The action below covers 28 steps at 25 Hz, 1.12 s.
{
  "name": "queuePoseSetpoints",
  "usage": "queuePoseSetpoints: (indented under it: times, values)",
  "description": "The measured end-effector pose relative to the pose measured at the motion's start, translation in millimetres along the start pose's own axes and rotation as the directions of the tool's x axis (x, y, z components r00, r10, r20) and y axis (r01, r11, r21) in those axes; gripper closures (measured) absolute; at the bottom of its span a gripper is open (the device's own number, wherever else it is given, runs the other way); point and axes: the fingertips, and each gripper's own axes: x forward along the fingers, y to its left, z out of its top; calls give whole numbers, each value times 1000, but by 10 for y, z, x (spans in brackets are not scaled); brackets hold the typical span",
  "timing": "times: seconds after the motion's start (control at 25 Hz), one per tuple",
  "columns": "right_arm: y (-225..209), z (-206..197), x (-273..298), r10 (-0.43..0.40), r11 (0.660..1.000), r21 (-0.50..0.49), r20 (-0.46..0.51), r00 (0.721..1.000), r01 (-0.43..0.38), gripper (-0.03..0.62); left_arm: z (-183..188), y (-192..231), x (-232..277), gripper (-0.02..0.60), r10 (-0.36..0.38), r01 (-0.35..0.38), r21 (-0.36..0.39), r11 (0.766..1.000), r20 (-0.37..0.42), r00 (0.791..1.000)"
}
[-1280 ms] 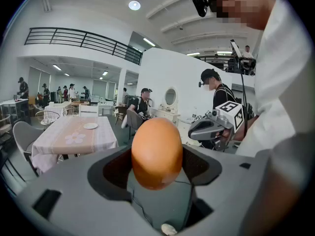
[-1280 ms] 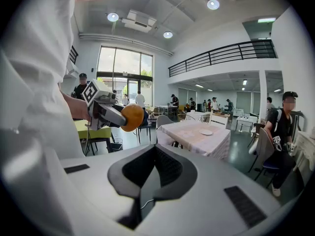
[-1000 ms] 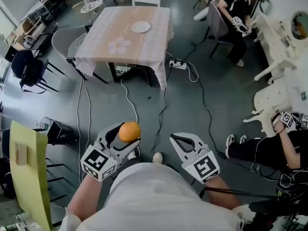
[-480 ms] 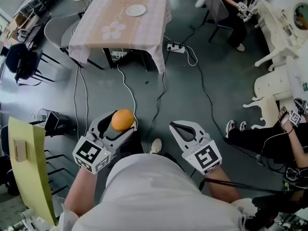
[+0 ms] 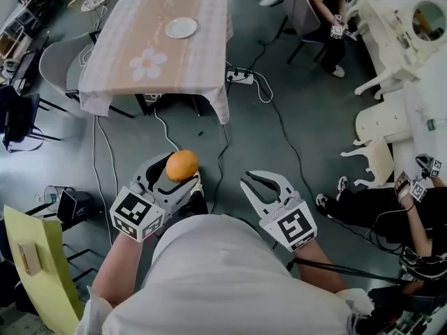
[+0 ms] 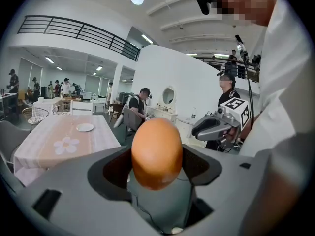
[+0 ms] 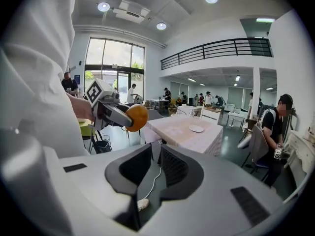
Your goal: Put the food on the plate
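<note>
Ahead, a square table [image 5: 157, 44] under a pink checked cloth with a white flower print. On the floor on its near side, loose cables [image 5: 222, 152] trailing from a power strip [image 5: 239, 77] by the table's near right corner back toward the feet.

Well short of the table, held over that floor: left gripper [image 5: 177, 176], jaws spread wide and clamped on an orange [image 5: 181, 165], pads pressing its two sides. Beside it, right gripper [image 5: 246, 181], jaws drawn in to a narrow slit, nothing between.

On the table top, in its far half and right of the flower print, a small white plate [image 5: 181, 27], bare. So: food in the left grip, well apart from the table, nowhere near the plate yet.

Likely trouble on the way to the table: snagging a foot on the cables, with the jolt perhaps enough to shake a smooth round fruit out of a two-point hold. Also possible once at the table: rolling off after release, given a round orange on a shallow plate. Worse if dropped from above rather than set down.

Against a second earlier: table and plate lower in the head view and somewhat larger, hence nearer. Same hold on the orange, same narrow right jaws, both grippers in much the same place before the body.
</note>
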Motion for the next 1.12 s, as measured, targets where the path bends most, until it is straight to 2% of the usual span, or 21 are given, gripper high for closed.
queuePoseSetpoints:
  times: [0.24, 0.36, 0.48, 0.8, 0.92, 1.12]
  values:
    - [-516, 476, 617, -65, 998, -13, 16, 998, 65, 528, 396, 814, 241, 259, -58, 56, 39, 998, 30, 998]
    - [-666, 667, 925, -73, 997, -18, 31, 997, 74, 522, 531, 1222, 332, 259, -54, 52, 66, 996, 27, 998]
    - [-764, 746, 1124, -53, 998, -16, 22, 998, 53, 520, 600, 1500, 433, 259, -40, 38, 59, 997, 21, 999]
    - [-1476, 794, 1447, -33, 999, 17, 36, 999, 32, 520, 855, 2245, 1048, 259, 42, -41, 92, 995, -12, 999]
    - [-1901, 777, 1557, -16, 999, 30, 39, 999, 14, 520, 1002, 2572, 1397, 259, 93, -89, 101, 991, -33, 995]
    - [-2677, 865, 1759, 57, 998, -13, 50, 997, -56, 520, 1146, 3069, 2005, 259, 173, -160, 110, 981, -112, 979]
